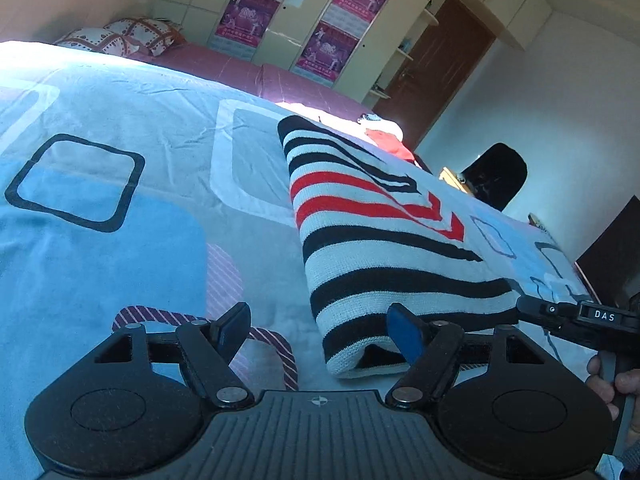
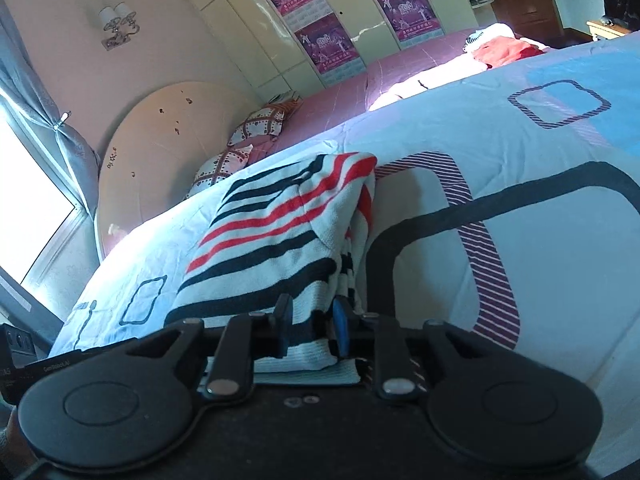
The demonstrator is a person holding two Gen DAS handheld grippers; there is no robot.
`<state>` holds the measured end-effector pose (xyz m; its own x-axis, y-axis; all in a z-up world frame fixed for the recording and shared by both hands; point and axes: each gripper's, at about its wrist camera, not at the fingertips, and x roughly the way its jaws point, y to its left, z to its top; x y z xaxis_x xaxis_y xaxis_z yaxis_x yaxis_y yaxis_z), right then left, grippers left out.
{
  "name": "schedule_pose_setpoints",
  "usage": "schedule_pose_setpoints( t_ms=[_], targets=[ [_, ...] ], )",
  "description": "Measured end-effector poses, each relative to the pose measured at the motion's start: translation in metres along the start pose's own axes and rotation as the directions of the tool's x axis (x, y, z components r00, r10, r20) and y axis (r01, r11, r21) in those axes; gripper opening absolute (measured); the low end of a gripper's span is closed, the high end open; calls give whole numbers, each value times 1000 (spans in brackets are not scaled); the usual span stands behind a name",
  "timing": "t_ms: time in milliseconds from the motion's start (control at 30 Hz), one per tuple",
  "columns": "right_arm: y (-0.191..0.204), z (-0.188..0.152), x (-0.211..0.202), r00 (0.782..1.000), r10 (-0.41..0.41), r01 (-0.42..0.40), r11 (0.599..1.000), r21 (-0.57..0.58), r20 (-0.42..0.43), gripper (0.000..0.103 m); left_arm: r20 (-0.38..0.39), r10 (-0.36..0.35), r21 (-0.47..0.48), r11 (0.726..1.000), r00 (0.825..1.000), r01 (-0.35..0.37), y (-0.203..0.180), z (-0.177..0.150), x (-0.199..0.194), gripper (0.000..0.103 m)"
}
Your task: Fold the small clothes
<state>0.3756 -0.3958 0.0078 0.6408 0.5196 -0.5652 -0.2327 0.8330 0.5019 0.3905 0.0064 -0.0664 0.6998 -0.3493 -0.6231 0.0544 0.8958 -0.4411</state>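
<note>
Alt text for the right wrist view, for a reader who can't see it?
The right claw is closed on the near edge of a folded black, white and red striped sweater lying on a pale blue patterned bedspread. Behind are pillows and a postered wardrobe.

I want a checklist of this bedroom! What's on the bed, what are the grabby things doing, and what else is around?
Surface: bed with a light blue quilt printed with rounded squares.
Job's things: folded knit sweater with black, white and red stripes, lying on the quilt.
Clutter: red and white clothes at the far end of the bed; patterned pillows.
Grippers: left gripper, jaws wide apart with one finger at the sweater's near corner, nothing gripped; right gripper, jaws nearly together on the sweater's near edge.
Cables: nothing seen.
Surroundings: cream wardrobe with purple posters, brown door, wall lamp, grey curtain.
</note>
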Motion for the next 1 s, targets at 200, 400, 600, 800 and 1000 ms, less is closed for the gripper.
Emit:
schedule_pose_setpoints(
  t_ms=[200, 400, 600, 800, 1000],
  targets=[
    [5, -19, 27, 989, -119, 111, 989, -97, -87, 18, -87, 106, 150, 984, 991, -92, -16, -16, 17, 65],
    [10, -17, 3, 998, -52, 51, 998, -43, -22, 28, -39, 115, 200, 974, 993, -105, -23, -18, -3, 65],
    [-8, -20, 14, 999, -2, 7, 991, 131, -39, 26, -50, 133, 352, 930, 990, -107, -44, -19, 20, 43],
    [-25, -28, 2, 999, 48, -46, 973, 226, -1, 29, -38, 105, 349, 933, 994, -85, -40, -25, 13, 42],
    [-39, -39, 15, 991, 131, -115, 916, 383, -16, 30, -11, 76, 347, 936, 997, -67, -43, -25, 11, 32]
  ],
)
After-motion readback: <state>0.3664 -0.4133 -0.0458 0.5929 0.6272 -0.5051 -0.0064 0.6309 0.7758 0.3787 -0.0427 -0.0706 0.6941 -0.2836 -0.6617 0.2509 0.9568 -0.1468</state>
